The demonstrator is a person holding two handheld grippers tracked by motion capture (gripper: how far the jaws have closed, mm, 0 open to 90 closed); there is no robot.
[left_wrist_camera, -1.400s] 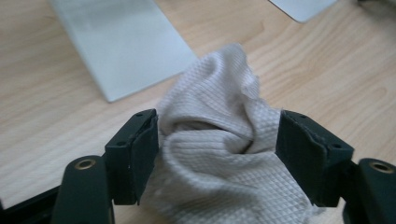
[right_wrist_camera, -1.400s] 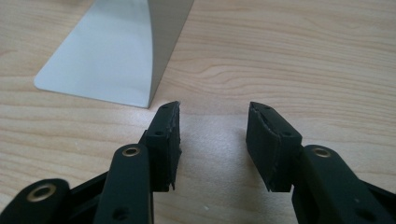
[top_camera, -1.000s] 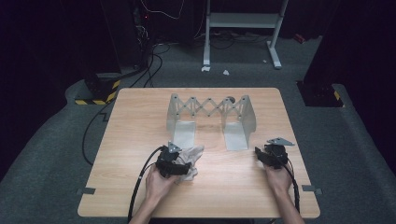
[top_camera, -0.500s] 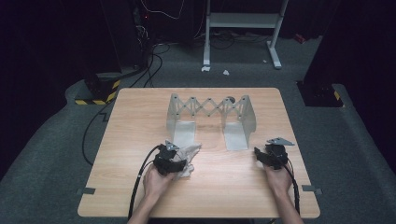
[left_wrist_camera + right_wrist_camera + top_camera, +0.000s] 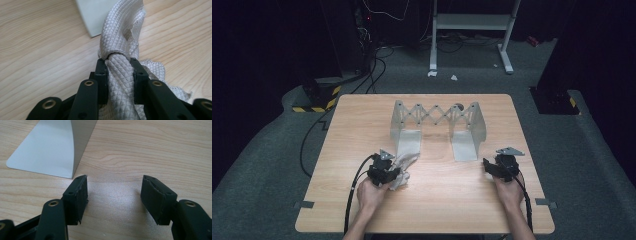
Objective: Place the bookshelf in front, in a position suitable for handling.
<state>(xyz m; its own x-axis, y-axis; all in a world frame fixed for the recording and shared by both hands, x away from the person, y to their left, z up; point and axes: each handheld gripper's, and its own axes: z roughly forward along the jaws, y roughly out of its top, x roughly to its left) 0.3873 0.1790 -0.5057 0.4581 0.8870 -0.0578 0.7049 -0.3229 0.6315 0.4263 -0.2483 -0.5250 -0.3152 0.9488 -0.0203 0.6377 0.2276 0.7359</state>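
Quilted cloth (image 5: 120,72) pinched, left tongs (image 5: 119,75) close-up

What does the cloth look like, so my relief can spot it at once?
On the wooden table, look at the near left, in front of the left foot of the metal rack. The cloth is a crumpled pale grey piece with a fine diamond weave, pinched in the left gripper. Nothing else there is soft.

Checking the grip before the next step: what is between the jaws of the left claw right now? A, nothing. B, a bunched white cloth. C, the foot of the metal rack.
B: the left claw pinches a bunched white cloth between its pads.
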